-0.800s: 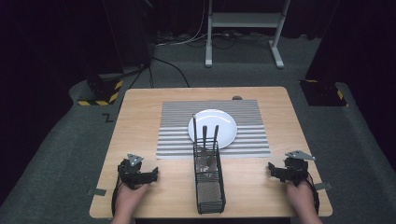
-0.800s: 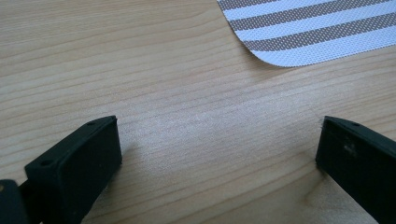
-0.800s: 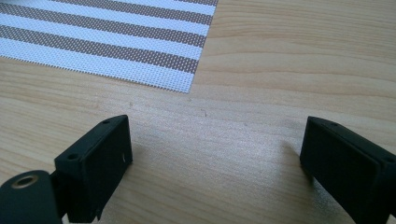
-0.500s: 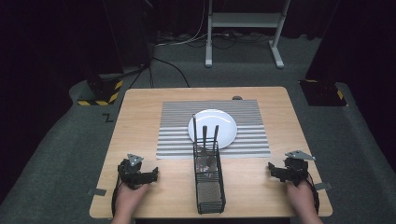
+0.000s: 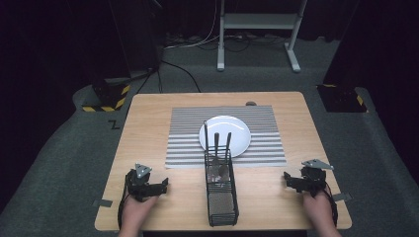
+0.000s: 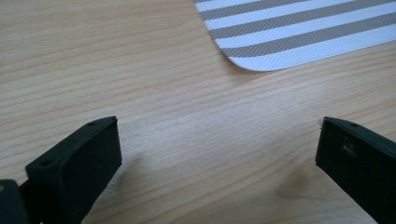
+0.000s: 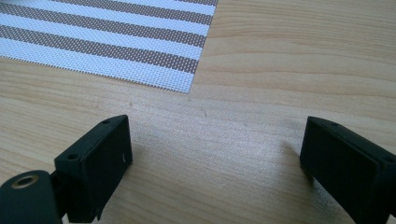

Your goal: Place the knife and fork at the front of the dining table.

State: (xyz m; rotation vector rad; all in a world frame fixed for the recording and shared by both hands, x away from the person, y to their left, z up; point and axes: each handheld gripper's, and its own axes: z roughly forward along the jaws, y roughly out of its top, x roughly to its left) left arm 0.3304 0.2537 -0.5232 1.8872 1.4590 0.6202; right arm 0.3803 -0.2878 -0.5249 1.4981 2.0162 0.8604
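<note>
Nothing has moved since the earlier frames: both grippers rest where they were on the near edge of the table, and the basket, cutlery and plate are unchanged.

High view. Left gripper [image 5: 159, 186] and right gripper [image 5: 291, 179] sit on the wooden table [image 5: 148, 123], one at each near corner, well apart from everything else. Between them stands a black wire basket [image 5: 221, 195], its far end touching the near edge of the striped placemat [image 5: 188, 133]. Upright cutlery handles [image 5: 222, 143] rise from that far end, overlapping the white plate [image 5: 225, 135] on the mat in this view. The cutlery lies forward and inward of each gripper. Judgement: the step in hand is the first reach; go in from above, line the jaws across one handle, and close high on it so the neighbours are not knocked.

Left gripper view. Jaws stand wide apart with nothing between them, bare wood beneath, a rounded placemat corner [image 6: 261, 63] ahead and to the right.

Right gripper view. Jaws likewise wide and empty; a square placemat corner [image 7: 187, 84] ahead and to the left.
</note>
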